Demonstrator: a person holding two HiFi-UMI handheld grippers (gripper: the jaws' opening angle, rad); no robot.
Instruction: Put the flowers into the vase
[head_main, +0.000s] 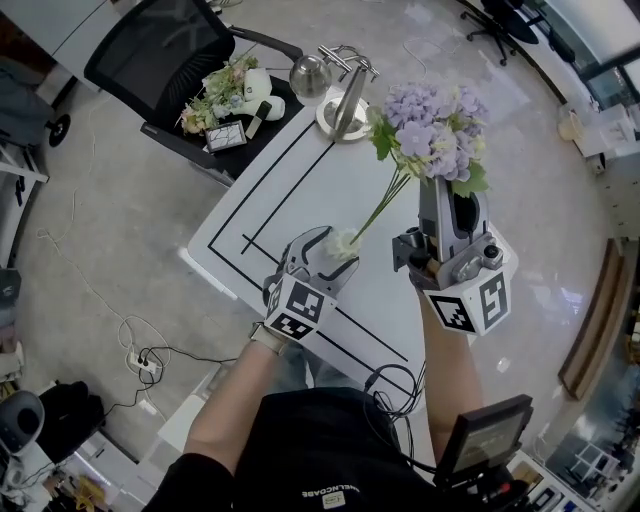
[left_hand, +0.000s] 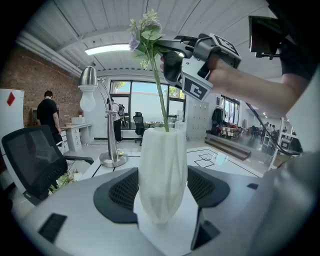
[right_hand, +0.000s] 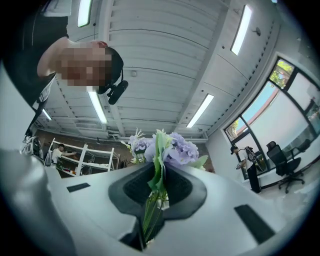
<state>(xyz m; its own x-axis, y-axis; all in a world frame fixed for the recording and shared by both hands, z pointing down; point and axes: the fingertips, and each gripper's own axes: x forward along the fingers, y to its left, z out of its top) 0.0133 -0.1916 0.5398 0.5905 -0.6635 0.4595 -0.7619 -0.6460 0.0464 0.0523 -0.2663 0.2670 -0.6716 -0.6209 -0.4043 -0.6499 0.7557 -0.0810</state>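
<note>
My left gripper (head_main: 325, 258) is shut on a white faceted vase (head_main: 343, 243), held upright above the table. In the left gripper view the vase (left_hand: 162, 172) fills the gap between the jaws, and a green stem (left_hand: 160, 95) stands in its mouth. My right gripper (head_main: 452, 188) is shut on a bunch of purple flowers (head_main: 435, 130) just under the heads. Their long stems (head_main: 378, 210) slant down-left into the vase. In the right gripper view the blooms (right_hand: 175, 147) stick out past the jaws, which pinch the stems (right_hand: 155, 200).
The white table (head_main: 290, 190) has black lines and a chrome lamp (head_main: 345, 95) at its far end. More flowers (head_main: 225, 90) lie on a black office chair (head_main: 165, 50) beyond the table's left corner. A person (left_hand: 49, 112) stands far off by desks.
</note>
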